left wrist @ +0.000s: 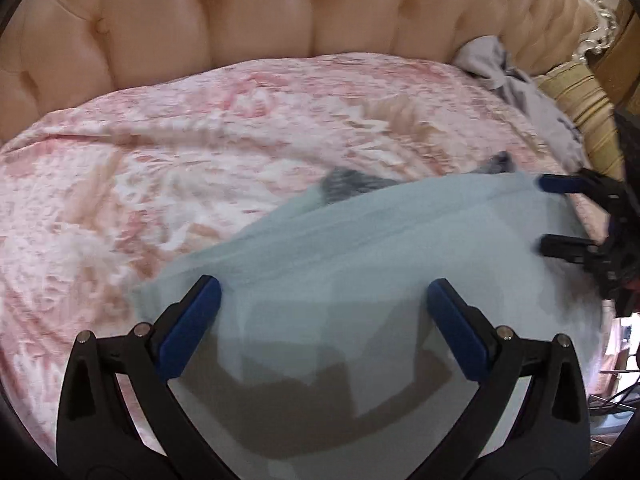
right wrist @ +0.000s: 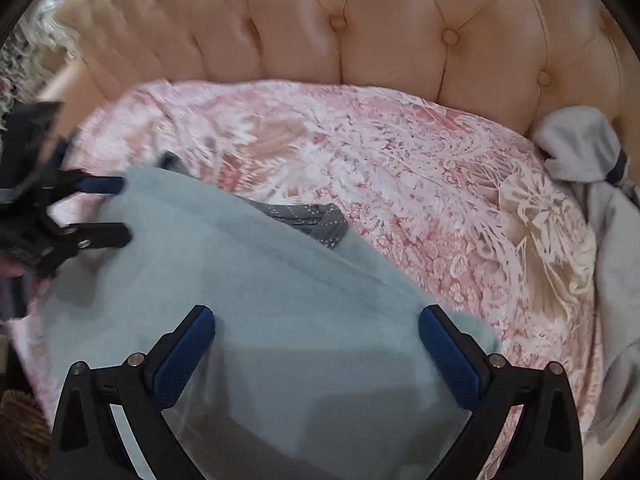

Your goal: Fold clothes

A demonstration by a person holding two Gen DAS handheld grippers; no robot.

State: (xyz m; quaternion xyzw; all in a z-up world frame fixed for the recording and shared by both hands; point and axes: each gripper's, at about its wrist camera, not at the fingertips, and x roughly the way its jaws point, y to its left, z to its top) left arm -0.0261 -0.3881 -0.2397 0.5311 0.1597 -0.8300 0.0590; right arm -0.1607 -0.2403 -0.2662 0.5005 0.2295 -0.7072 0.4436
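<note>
Cloth of pale blue-grey, the garment point(left wrist: 360, 280), lies spread on a bed whose pink floral bedspread point(left wrist: 160, 160) runs up to a tufted peach headboard point(left wrist: 240, 12). A darker grey dotted piece point(right wrist: 316, 220) peeks out from under the garment's far edge; whether it is part of the same garment cannot be told.

The left tongs point(left wrist: 324, 300) point forward over the near part of the garment, tilted down toward it, with the blue-padded fingers point(left wrist: 192, 320) spread wide apart and nothing between them. Their shadow falls on the cloth just below. In the right wrist view these same tongs enter from the left edge, with part of a hand visible behind them at the frame's rim, the fingertips lying at the garment's far left corner; the picture there is blurred.

The right tongs point(right wrist: 316, 328) likewise hover over the garment, angled down, fingers point(right wrist: 448, 348) wide open and gripping nothing. In the left wrist view they come in from the right edge at the garment's far right corner, one blue pad close to the cloth's edge; contact cannot be judged through the blur.

A crumpled light grey garment point(right wrist: 580, 148) sits at the right side of the bed against the headboard, well apart from the blue-grey one.
</note>
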